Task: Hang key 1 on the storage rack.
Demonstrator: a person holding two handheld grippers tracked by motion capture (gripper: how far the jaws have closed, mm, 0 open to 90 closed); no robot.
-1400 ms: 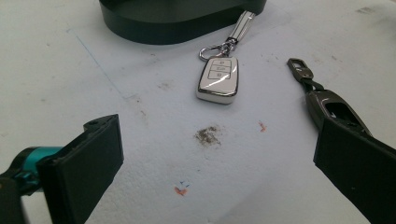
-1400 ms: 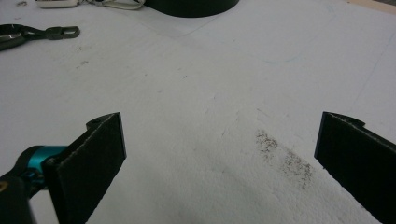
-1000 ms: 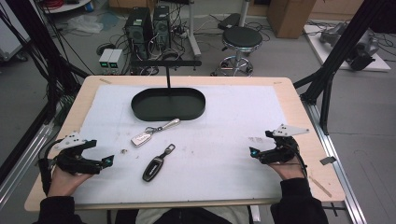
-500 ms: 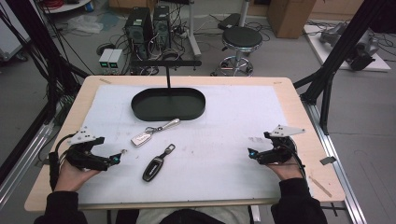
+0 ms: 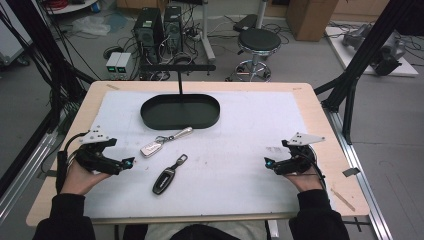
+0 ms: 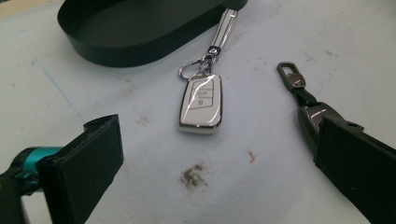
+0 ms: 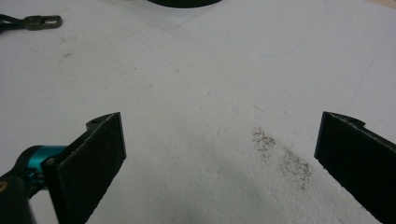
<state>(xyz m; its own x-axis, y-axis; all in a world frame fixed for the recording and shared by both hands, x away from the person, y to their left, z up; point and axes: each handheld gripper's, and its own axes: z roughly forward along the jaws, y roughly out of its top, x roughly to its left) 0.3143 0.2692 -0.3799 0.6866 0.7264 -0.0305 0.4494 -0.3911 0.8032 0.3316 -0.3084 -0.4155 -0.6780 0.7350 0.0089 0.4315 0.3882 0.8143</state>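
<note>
Empty black tray [image 5: 180, 111] on the tabletop [image 5: 310, 105], white key fob [image 6: 201, 105] lying ahead between the left gripper [image 6: 219, 154] fingers spread wide, dark key fob [image 5: 166, 178] beside its right finger, right gripper [image 7: 219, 154] fingers spread wide over bare mat [image 7: 201, 93]

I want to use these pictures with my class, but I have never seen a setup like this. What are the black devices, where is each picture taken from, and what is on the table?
A person sits at a table with a hand-held gripper in each hand: the left gripper and the right gripper. Each has two black fingers that open and close. One picture looks down from above; the other two come from cameras on the grippers, looking along their fingers. On the white mat lie a white key fob, a dark key fob and a black oval tray. Both grippers are open and hold nothing.
</note>
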